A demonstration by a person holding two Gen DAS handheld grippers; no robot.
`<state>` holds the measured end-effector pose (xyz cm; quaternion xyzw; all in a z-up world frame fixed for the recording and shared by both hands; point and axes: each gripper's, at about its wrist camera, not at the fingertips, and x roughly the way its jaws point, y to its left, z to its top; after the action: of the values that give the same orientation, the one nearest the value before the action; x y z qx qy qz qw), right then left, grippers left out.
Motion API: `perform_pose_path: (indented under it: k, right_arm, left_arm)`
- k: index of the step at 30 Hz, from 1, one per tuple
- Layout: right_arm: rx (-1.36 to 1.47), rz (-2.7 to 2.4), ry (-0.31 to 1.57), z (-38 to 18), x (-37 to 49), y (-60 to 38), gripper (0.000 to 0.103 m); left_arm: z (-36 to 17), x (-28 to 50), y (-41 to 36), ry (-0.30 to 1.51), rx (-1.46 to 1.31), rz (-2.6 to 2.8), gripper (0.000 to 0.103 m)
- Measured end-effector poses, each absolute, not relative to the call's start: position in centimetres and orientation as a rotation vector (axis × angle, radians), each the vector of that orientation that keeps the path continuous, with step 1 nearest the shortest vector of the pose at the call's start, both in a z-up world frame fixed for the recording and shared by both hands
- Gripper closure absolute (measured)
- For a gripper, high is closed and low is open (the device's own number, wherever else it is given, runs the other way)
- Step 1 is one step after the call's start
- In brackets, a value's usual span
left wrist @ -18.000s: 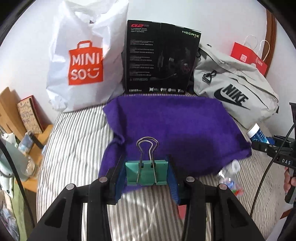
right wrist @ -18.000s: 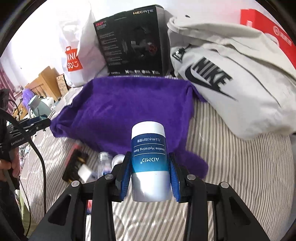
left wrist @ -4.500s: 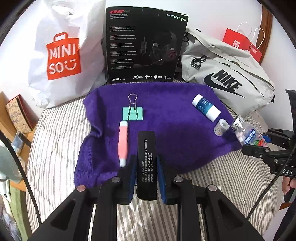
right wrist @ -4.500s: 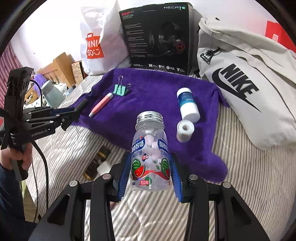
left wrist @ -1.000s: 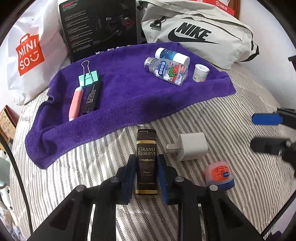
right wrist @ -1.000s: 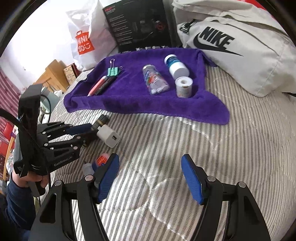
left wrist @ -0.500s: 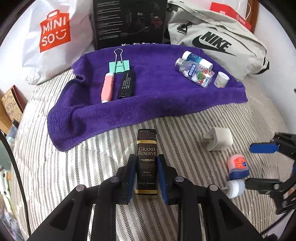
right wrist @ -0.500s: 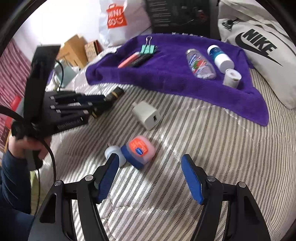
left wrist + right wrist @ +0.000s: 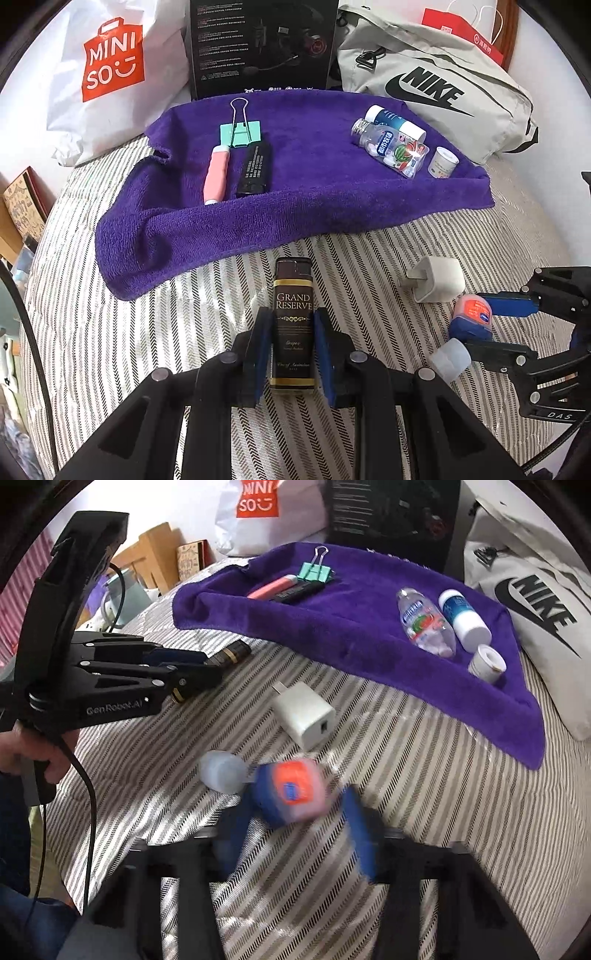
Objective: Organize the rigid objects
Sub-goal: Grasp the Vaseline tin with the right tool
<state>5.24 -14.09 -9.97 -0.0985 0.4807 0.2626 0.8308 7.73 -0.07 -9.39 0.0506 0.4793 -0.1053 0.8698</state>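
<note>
My left gripper [image 9: 291, 314] is shut on a dark box labelled Grand Reserve [image 9: 293, 280], held just above the striped bed short of the purple towel [image 9: 314, 206]. My right gripper [image 9: 295, 812] is blurred and its jaws are closing, with a small blue jar with an orange lid [image 9: 291, 786] between them and the pads meeting its sides. From the left wrist view the jar [image 9: 472, 310] sits between the right gripper's [image 9: 474, 323] fingers. On the towel lie a teal binder clip [image 9: 240, 133], a pink tube [image 9: 216, 173], a black bar [image 9: 255, 170], a candy bottle [image 9: 391, 147], a blue-and-white tube [image 9: 397, 122] and a white roll [image 9: 443, 162].
A white charger [image 9: 304, 714] and a pale round cap [image 9: 223, 771] lie on the striped bed beside the jar. Behind the towel stand a white shopping bag [image 9: 110, 66], a black headset box [image 9: 262, 44] and a grey Nike bag [image 9: 436, 85]. A person's hand [image 9: 22, 746] holds the left gripper.
The right gripper's jaws have come in from wide open around the blue jar as it sank toward the bed. The left gripper keeps the dark box and has held still over the last half second.
</note>
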Motion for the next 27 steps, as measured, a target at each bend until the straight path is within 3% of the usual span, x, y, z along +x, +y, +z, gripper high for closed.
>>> perform_pose_path:
  k: [27]
  right_arm:
    - [-0.19,0.402,1.016,-10.1,6.0,-19.5,0.064]
  left_arm:
    - [-9.5,8.1,0.6,0.995,0.106,-0.189,0.08]
